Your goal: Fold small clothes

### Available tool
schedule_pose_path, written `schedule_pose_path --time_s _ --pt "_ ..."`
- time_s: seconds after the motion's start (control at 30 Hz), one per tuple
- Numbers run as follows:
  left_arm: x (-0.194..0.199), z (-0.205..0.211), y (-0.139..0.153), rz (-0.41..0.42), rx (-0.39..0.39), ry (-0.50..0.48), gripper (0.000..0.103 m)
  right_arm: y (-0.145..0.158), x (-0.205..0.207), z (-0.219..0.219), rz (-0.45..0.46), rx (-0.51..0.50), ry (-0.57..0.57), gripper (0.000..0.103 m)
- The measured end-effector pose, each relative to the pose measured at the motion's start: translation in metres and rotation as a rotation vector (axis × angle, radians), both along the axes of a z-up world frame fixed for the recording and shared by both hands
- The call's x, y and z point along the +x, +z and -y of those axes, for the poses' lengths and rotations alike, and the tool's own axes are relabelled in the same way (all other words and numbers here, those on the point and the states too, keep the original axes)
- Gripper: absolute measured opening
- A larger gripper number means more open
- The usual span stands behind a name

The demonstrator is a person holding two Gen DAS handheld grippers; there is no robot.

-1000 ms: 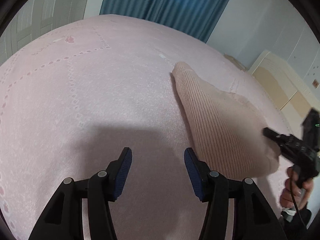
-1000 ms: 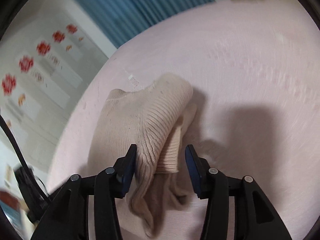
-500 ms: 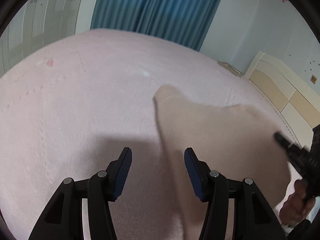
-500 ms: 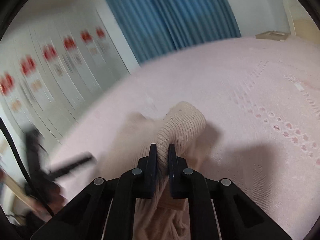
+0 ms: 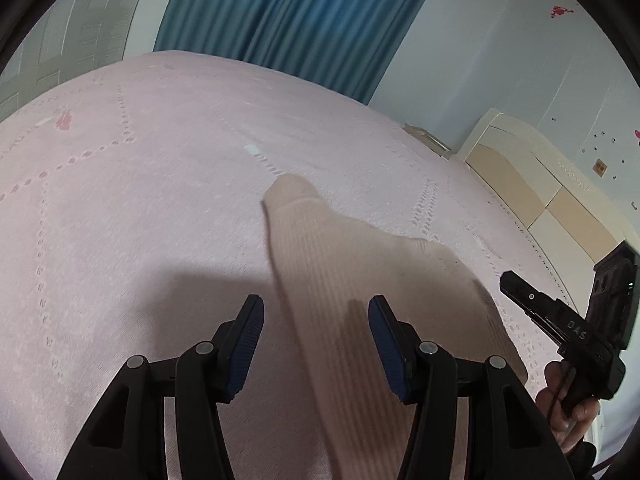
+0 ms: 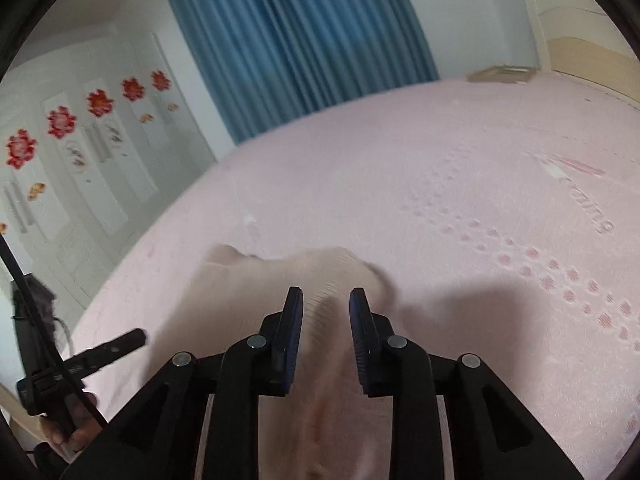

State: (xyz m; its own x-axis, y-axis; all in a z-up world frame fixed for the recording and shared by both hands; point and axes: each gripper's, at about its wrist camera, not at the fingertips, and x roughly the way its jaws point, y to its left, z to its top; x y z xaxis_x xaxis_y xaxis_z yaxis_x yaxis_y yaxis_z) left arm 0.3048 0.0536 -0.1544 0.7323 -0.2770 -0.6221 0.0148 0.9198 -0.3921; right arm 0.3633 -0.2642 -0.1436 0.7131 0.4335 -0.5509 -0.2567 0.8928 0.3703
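A beige ribbed knit garment (image 5: 360,280) lies on the pink bedspread (image 5: 140,200). My left gripper (image 5: 316,312) is open and empty, with the garment's near part lying between and under its fingers. In the right wrist view the garment (image 6: 320,276) looks blurred. My right gripper (image 6: 326,304) is open, its jaws a little apart above a raised fold of the knit, not pinching it. The right gripper also shows in the left wrist view (image 5: 532,300) at the garment's right edge. The left gripper shows in the right wrist view (image 6: 116,346).
The pink bedspread (image 6: 480,200) fills both views. Blue curtains (image 5: 288,16) hang behind the bed. A cream headboard (image 5: 540,184) stands at the right. White wardrobe doors with red flower stickers (image 6: 60,152) are at the left.
My right gripper was shut on the knit fold half a second ago and has opened, letting it go. The garment has dropped flatter. My left gripper has shifted over the garment's near part.
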Motion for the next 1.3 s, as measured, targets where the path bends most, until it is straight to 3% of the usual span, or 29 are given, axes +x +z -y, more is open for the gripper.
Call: schedule_pose_path --time_s 0.07,0.13,0.27,0.4,0.63,0.9,1.3 --pt "0.001 0.006 -0.001 -0.003 0.018 -0.009 0.052 -0.001 0.003 -0.020 -0.001 -0.006 0.075 0.025" --pt "0.004 0.013 -0.007 -0.028 0.047 -0.026 0.052 -0.009 0.005 -0.042 -0.016 -0.078 0.119 0.025" --pt "0.006 0.021 -0.009 -0.036 0.100 -0.033 0.053 -0.033 0.007 -0.060 -0.032 -0.216 0.116 0.025" --pt "0.007 0.030 -0.014 -0.041 0.168 -0.034 0.056 -0.037 0.009 -0.058 -0.061 -0.222 0.115 0.025" --pt "0.012 0.027 -0.020 -0.065 0.119 -0.032 0.061 -0.047 0.014 -0.060 -0.072 -0.248 0.111 0.025" --pt "0.011 0.036 -0.022 -0.054 0.179 -0.022 0.063 -0.046 0.012 -0.061 -0.074 -0.252 0.108 0.025" --pt "0.013 0.037 -0.023 -0.054 0.165 -0.015 0.063 -0.046 0.011 -0.062 -0.071 -0.251 0.104 0.025"
